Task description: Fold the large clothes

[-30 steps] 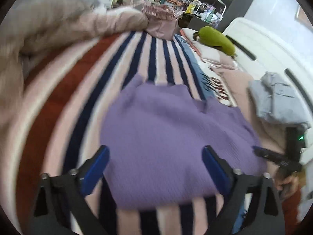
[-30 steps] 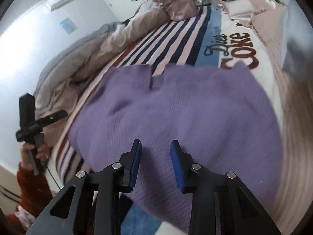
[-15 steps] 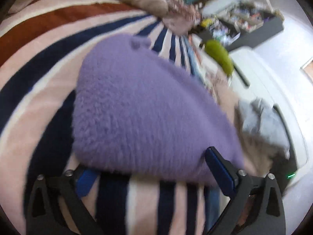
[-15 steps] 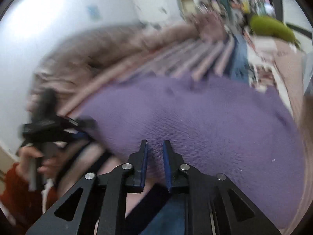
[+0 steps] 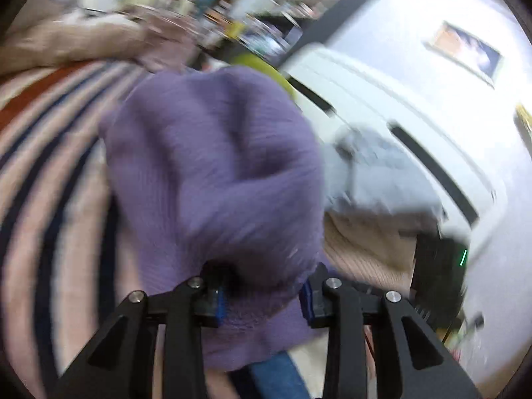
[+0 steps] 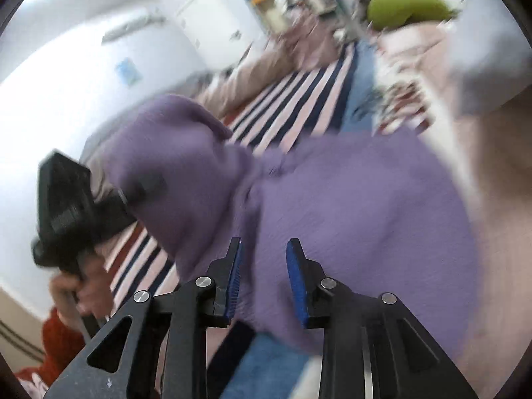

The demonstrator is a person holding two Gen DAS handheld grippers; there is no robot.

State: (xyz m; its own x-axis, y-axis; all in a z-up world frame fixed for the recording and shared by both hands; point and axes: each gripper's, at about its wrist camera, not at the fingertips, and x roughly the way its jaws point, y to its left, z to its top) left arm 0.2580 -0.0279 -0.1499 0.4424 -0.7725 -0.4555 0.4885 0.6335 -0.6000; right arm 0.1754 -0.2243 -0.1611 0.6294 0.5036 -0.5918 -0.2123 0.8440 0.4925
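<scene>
the left gripper (image 5: 262, 296) is clamped on a bunched edge of the purple sweater (image 6: 349, 219), lifting it off the striped bedspread (image 6: 299, 106); the right gripper (image 6: 264, 276) sits over the sweater's flat part, fingers apart; a thin pinch could slip, dropping the fold crooked

**Left side of the sweater going up, right jaws parting**

The left gripper (image 5: 262, 294), wide open over the purple sweater (image 5: 212, 166) 1 second ago, is now pinching a bunched edge of it and lifting that part off the striped blanket (image 5: 50, 153), so the knit is hanging in a hump in front of its camera. The right gripper (image 6: 262, 279), nearly closed half a second ago, is now spreading apart above the part of the sweater lying flat near the blanket's near edge.
</scene>
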